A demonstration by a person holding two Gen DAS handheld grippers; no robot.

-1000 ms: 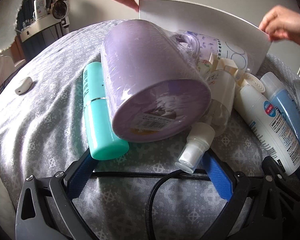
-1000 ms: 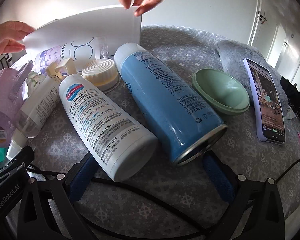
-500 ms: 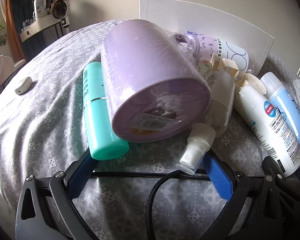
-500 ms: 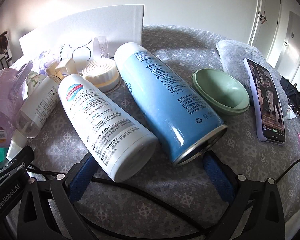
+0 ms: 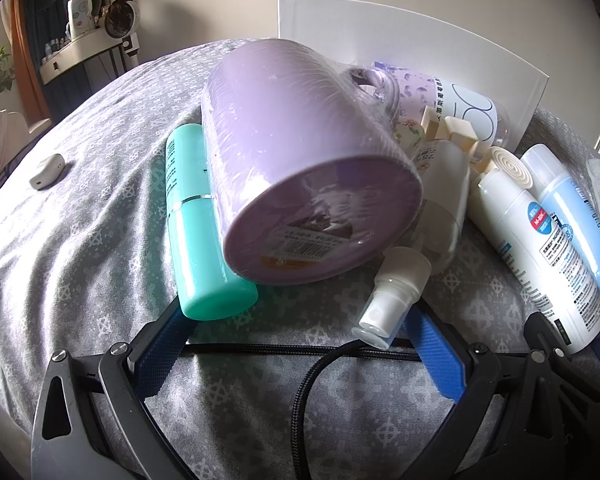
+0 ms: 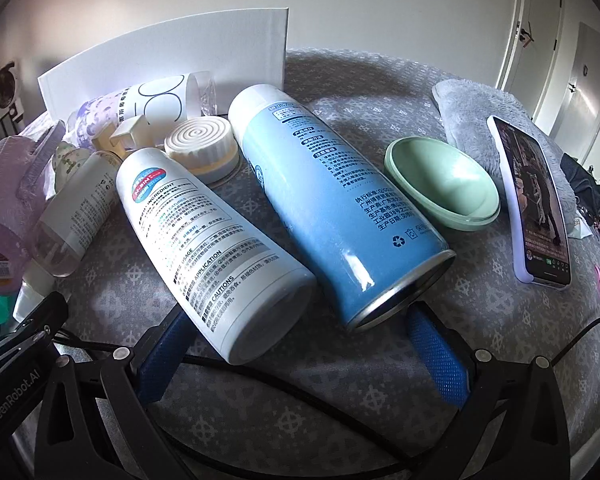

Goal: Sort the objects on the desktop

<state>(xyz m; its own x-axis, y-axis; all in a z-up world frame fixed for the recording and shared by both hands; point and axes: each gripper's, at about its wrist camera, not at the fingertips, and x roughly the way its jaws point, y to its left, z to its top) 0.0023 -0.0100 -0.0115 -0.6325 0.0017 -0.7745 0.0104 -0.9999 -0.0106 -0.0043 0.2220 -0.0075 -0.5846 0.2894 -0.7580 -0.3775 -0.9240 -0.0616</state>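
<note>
A wrapped purple mug (image 5: 300,168) lies on its side on the grey patterned cloth (image 5: 80,240), next to a teal bottle (image 5: 198,232) and a small spray bottle (image 5: 396,300). My left gripper (image 5: 296,332) is open and empty just in front of them. In the right wrist view a white bottle (image 6: 204,248) and a blue spray can (image 6: 332,216) lie side by side. My right gripper (image 6: 296,340) is open at their bases, holding nothing. A round cream jar (image 6: 202,148) lies behind them.
A white board (image 6: 172,60) stands upright at the back. A green dish (image 6: 440,184), a phone (image 6: 536,204) and a grey towel (image 6: 476,112) lie to the right. A small white device (image 5: 46,170) sits far left. Black cables cross in front of both grippers.
The two hands that held the white board one second ago have gone from view; the board stands on its own. Both grippers and the objects have not moved.
</note>
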